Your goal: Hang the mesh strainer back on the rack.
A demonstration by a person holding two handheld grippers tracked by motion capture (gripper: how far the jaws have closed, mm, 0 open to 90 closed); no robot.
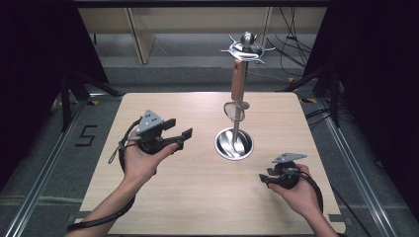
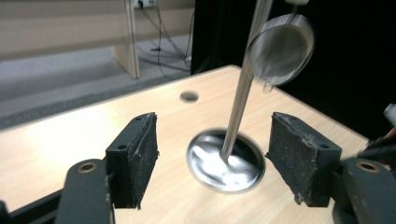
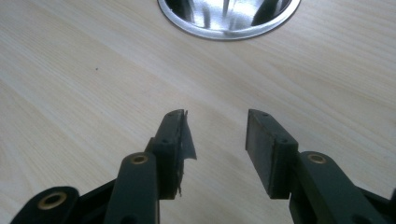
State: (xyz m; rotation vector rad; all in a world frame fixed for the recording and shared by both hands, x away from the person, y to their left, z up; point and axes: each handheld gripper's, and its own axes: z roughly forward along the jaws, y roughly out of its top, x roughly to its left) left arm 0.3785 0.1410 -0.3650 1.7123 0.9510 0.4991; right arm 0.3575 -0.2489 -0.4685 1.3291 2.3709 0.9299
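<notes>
Left gripper (image 1: 183, 134) with jaws spread wide and nothing between the pads, no pad touching anything; seen along those jaws, a shiny round base (image 2: 226, 160) sunk flat on the tabletop (image 2: 70, 135) straight ahead in the gap, near but apart. Rising from that base, a slim metal pole (image 2: 240, 98), slightly blurred, leaning across the gap between the jaws. Higher up beside the pole, above the right-hand jaw, a round metal strainer head (image 2: 281, 49) hanging free. Beyond the base, a small dark hole (image 2: 189, 96) in the tabletop. From the high view, a wooden handle (image 1: 238, 79) above the strainer head, hung from a ring of hooks (image 1: 247, 49) at the top of the pole. Right gripper (image 1: 265, 178) low over the tabletop, jaws partly open, a clear gap between the pads and bare wood showing through it, nothing held; torn pad edge on its left-hand jaw. Ahead of these jaws and well apart, the rim of the same base (image 3: 229, 18). Both grippers held in a person's hands, cables trailing back toward the near edge.
</notes>
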